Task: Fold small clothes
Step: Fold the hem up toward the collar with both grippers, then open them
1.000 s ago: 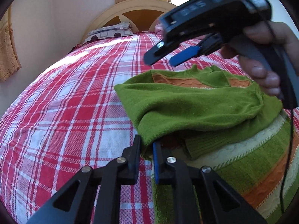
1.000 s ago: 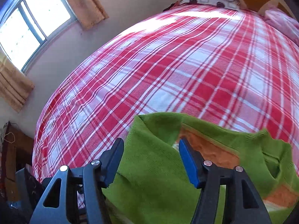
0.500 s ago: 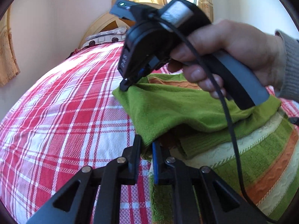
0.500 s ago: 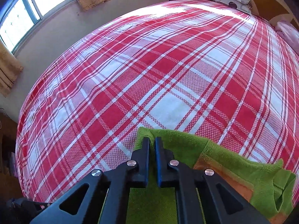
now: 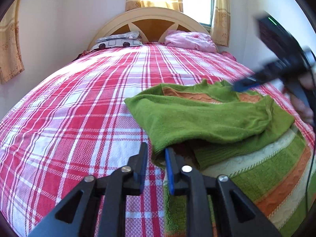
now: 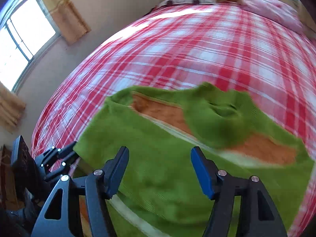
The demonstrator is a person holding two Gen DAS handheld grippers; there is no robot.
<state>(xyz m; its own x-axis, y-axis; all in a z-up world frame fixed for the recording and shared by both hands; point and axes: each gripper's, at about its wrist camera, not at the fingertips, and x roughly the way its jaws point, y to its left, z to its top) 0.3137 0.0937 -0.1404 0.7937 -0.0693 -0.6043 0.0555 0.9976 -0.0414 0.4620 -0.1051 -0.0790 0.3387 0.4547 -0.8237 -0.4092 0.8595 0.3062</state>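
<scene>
1. Plaid bedspread (image 5: 79,118) fills the lower left; the left gripper (image 5: 156,156), jaws slightly apart around the green sweater (image 5: 197,118) hem at lower centre, might lose it.
2. Right gripper (image 6: 159,169), wide open and empty above the sweater, leaves the folded flap free to spring back.
3. Headboard (image 5: 150,19) lies beyond.

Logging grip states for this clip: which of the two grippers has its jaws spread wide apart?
The right gripper: its jaws stand wide apart above the green sweater, holding nothing. The left gripper has only a narrow gap, at the sweater's folded edge.
</scene>
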